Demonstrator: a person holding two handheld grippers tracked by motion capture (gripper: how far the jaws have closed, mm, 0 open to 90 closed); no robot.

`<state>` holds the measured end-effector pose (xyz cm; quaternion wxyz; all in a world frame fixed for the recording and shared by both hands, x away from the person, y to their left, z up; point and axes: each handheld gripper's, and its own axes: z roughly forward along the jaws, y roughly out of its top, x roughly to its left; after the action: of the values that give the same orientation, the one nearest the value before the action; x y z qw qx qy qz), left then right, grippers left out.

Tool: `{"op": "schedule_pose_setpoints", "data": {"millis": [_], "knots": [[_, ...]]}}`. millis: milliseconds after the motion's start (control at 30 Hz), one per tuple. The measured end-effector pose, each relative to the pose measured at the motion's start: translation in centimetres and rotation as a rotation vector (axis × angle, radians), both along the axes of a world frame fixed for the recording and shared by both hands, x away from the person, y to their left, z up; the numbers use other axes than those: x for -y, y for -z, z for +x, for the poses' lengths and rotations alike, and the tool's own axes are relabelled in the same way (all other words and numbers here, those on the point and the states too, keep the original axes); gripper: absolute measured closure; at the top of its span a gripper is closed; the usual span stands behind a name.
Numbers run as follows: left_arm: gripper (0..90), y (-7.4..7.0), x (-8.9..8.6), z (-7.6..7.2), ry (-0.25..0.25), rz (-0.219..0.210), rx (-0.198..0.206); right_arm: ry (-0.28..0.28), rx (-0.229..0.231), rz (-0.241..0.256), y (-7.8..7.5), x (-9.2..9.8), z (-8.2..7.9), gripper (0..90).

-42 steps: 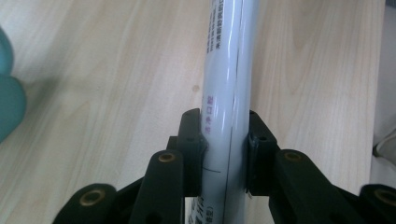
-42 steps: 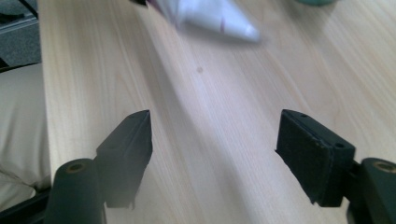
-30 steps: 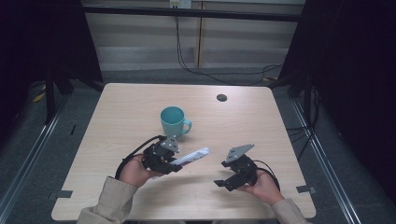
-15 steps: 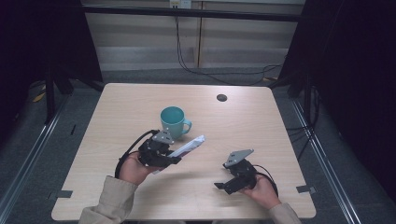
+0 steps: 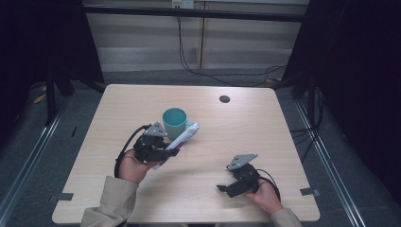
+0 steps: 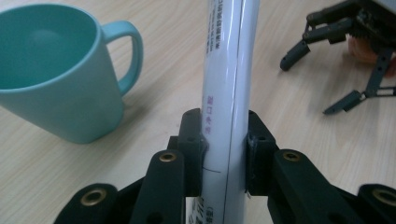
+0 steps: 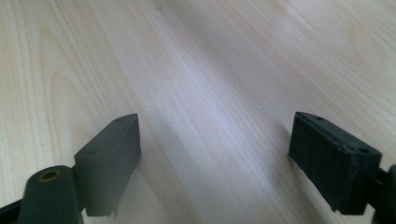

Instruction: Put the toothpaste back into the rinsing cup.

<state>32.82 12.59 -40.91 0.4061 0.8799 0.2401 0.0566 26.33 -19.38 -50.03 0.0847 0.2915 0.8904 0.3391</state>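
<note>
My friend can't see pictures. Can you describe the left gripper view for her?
The left hand-held gripper clamps a white tube with printed text. A teal mug stands on the wooden table to its left; the right hand-held gripper, open, shows at upper right.

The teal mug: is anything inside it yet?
From the left gripper view the mug looks empty as far down as its inner wall shows; its bottom is hidden by the rim. The white tube is clamped in the left gripper, outside the mug.

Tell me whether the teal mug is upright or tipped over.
Upright. The teal mug stands on its base on the table, mouth facing up; the left gripper view shows its handle at the side. The inside looks empty.
</note>
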Motion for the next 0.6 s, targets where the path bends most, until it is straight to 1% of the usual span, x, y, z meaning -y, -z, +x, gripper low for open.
{"op": "schedule_pose_setpoints", "data": {"millis": [33,67,100,167,200,267,300,333,500,600], "knots": [[73.7,-0.2,-0.2,0.2,-0.012,-0.006,0.006,-0.002,0.000,0.006,0.1,0.0,0.0,15.4],[73.7,-0.2,-0.2,0.2,-0.012,-0.006,0.006,-0.002,0.000,0.006,0.1,0.0,0.0,15.4],[73.7,-0.3,-0.4,0.4,-0.029,-0.018,0.013,-0.001,0.003,0.008,0.1,0.0,0.0,15.3],[73.7,-0.4,-0.6,0.5,-0.048,-0.032,0.022,0.005,0.019,-0.010,0.1,-0.1,-0.1,14.0],[73.7,-0.5,-0.8,0.6,-0.063,-0.056,0.029,-0.010,0.026,-0.007,0.2,-0.1,-0.1,13.5],[73.7,-0.7,-1.0,0.8,-0.081,-0.068,0.045,-0.013,0.028,0.002,0.3,0.0,-0.1,13.4],[73.7,-0.8,-1.1,0.9,-0.091,-0.074,0.055,-0.013,0.037,0.002,0.3,0.0,-0.1,13.2],[73.7,-0.9,-1.2,1.0,-0.100,-0.087,0.050,-0.017,0.036,0.010,0.4,0.1,-0.1,13.2],[73.7,-1.3,-1.4,1.5,-0.136,-0.106,0.072,-0.021,0.040,0.020,0.5,0.2,-0.1,12.6],[73.7,-1.6,-1.5,1.8,-0.154,-0.108,0.085,-0.026,0.052,0.033,0.7,0.3,-0.1,11.7]]}}
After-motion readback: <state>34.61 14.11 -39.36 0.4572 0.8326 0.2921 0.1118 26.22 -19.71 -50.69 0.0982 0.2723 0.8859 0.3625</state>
